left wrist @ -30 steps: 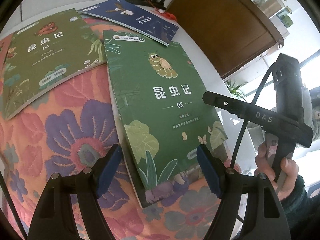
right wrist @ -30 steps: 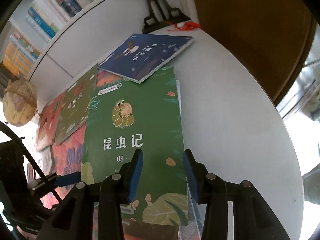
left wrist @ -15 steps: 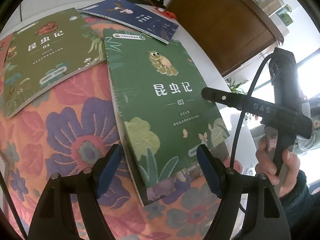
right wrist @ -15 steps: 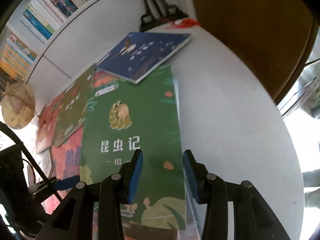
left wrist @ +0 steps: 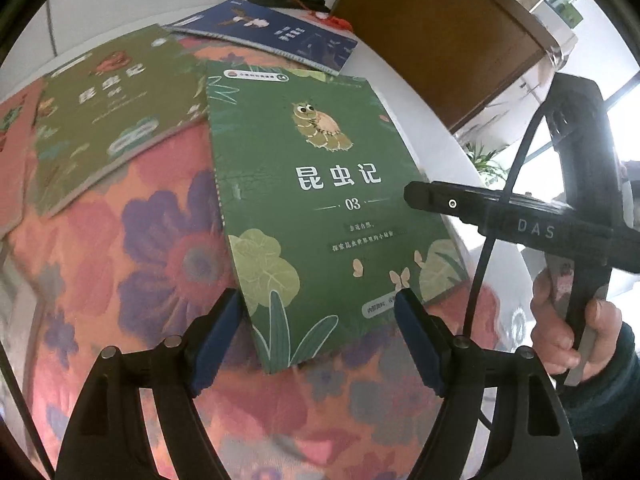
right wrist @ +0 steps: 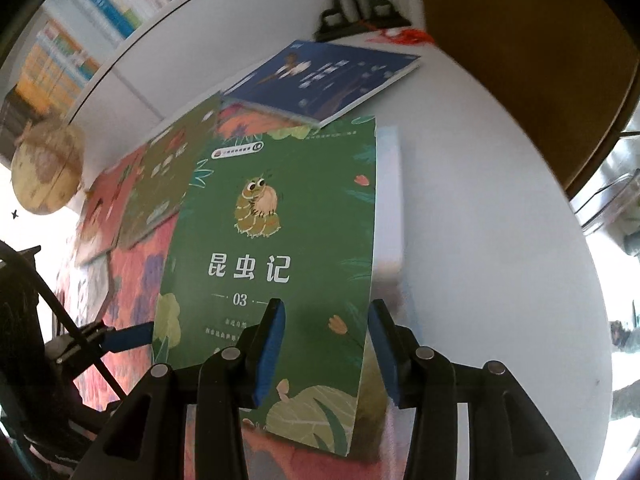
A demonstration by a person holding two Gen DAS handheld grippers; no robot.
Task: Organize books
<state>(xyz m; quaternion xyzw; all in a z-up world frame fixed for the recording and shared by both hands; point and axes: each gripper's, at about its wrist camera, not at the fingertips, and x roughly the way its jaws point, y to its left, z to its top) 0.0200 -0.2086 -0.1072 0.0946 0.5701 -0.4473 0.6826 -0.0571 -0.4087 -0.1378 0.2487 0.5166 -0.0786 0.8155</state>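
So it's a round white table (right wrist: 480, 208), kind of cluttered. A big floral cloth (left wrist: 152, 248) in orange and purple covers the left part. On the cloth sits a green book (left wrist: 320, 200) marked 03, its right edge hanging over onto bare table. Left of it lies an olive book (left wrist: 116, 120), and past that a pink book (left wrist: 16, 160) at the edge of view. A blue book (right wrist: 320, 80) lies at the far side, its near edge overlapping the cloth and the green book's top corner. Behind the blue one a black stand (right wrist: 356, 20) sits on the table, with a red tassel (right wrist: 408, 34) beside it.
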